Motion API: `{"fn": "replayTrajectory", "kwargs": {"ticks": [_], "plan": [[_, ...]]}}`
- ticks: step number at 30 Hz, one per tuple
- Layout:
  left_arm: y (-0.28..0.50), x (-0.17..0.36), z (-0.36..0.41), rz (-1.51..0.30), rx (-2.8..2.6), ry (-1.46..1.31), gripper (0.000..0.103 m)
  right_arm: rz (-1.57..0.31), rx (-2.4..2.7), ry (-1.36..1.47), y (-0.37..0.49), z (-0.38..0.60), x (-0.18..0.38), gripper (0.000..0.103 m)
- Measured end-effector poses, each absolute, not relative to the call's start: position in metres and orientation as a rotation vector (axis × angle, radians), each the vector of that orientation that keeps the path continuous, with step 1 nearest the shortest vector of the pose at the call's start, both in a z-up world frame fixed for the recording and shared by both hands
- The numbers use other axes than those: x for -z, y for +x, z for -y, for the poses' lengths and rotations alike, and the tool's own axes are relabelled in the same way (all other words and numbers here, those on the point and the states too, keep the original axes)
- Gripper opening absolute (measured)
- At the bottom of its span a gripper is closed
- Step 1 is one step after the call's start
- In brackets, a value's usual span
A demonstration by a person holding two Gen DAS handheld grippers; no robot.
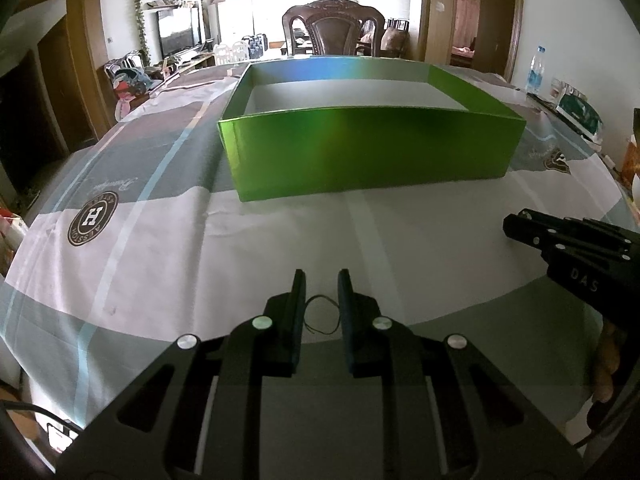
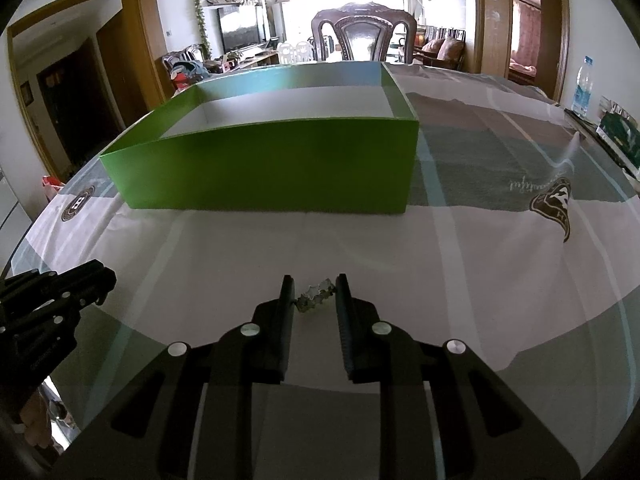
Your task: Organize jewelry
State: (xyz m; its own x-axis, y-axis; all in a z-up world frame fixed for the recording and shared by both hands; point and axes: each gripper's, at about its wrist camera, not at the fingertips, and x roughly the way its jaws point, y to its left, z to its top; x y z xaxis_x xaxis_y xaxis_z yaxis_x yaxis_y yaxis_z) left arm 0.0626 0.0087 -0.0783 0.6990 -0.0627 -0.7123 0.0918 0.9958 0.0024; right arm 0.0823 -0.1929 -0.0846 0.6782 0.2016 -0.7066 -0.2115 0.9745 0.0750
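A green open box [image 1: 360,152] stands on the table ahead; it also shows in the right wrist view [image 2: 272,164]. My left gripper [image 1: 321,280] is open, low over the cloth, with a thin dark cord loop [image 1: 320,314] lying between its fingers. My right gripper [image 2: 314,285] is open around a small silver bracelet [image 2: 316,300] that lies on the cloth between its fingers. The bracelet touches or nearly touches both pads. Each gripper shows in the other's view: the right gripper [image 1: 516,224] and the left gripper [image 2: 102,280].
The table [image 1: 160,240] has a grey and white patterned cloth. A dark wooden chair [image 1: 332,28] stands behind the box. A water bottle [image 2: 582,88] and a green packet [image 2: 618,136] sit at the right table edge.
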Motion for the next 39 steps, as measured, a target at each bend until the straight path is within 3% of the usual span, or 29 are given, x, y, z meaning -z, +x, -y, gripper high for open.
{"fn": "replayTrajectory", "kwargs": {"ticks": [20, 22, 24, 28, 32, 39], "plan": [[0.073, 0.029, -0.011, -0.675, 0.077, 0.04, 0.012, -0.758, -0.271, -0.023, 0.079, 0.183, 0.058, 0.021], [0.073, 0.033, -0.015, -0.684, 0.069, 0.034, 0.016, -0.769, -0.264, -0.02, 0.08, 0.184, 0.06, 0.021], [0.076, 0.043, -0.023, -0.713, 0.062, 0.027, 0.028, -0.797, -0.255, -0.014, 0.082, 0.186, 0.068, 0.021], [0.08, 0.069, -0.039, -0.798, 0.056, 0.011, 0.029, -0.852, -0.242, -0.001, 0.086, 0.19, 0.087, 0.021], [0.075, 0.08, -0.042, -0.818, 0.08, 0.014, 0.045, -0.835, -0.256, -0.008, 0.081, 0.188, 0.084, 0.021], [0.086, 0.078, -0.004, -0.807, 0.156, 0.085, 0.058, -0.835, -0.252, -0.009, 0.081, 0.19, 0.086, 0.021]]}}
